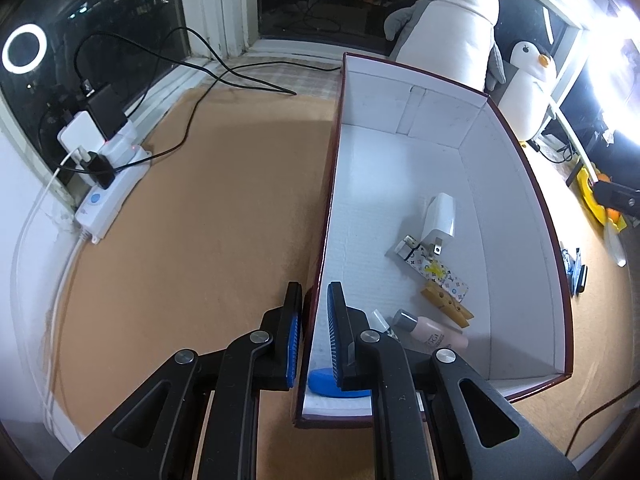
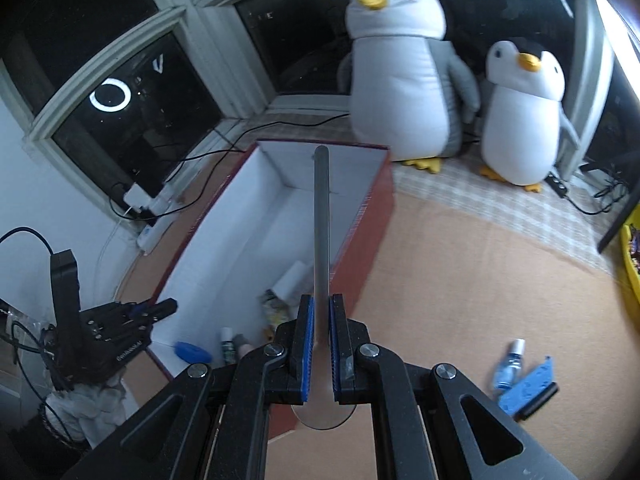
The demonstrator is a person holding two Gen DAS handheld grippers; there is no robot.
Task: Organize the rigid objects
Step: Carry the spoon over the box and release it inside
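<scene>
Power strip (image 1: 108, 196), far left against the wall, clear of the work; left gripper (image 1: 314, 336), fingers closed on the left wall of the box (image 1: 326, 216), one finger outside and one inside, apparently to steady it while items went in; box floor, near end: blue oval piece (image 1: 320, 384), small bottle (image 1: 434, 330), wooden clothespin (image 1: 446, 302), patterned case (image 1: 440, 276), white charger (image 1: 440, 218), already sorted; right gripper (image 2: 320, 344), fingers clamped on a metal spoon (image 2: 321, 240) at its neck, handle pointing away over the box, bowl nearest the camera, likely for dropping in; blue bottle (image 2: 508, 364) and blue comb (image 2: 528, 390), near right on the tabletop (image 2: 460, 264), still waiting.
</scene>
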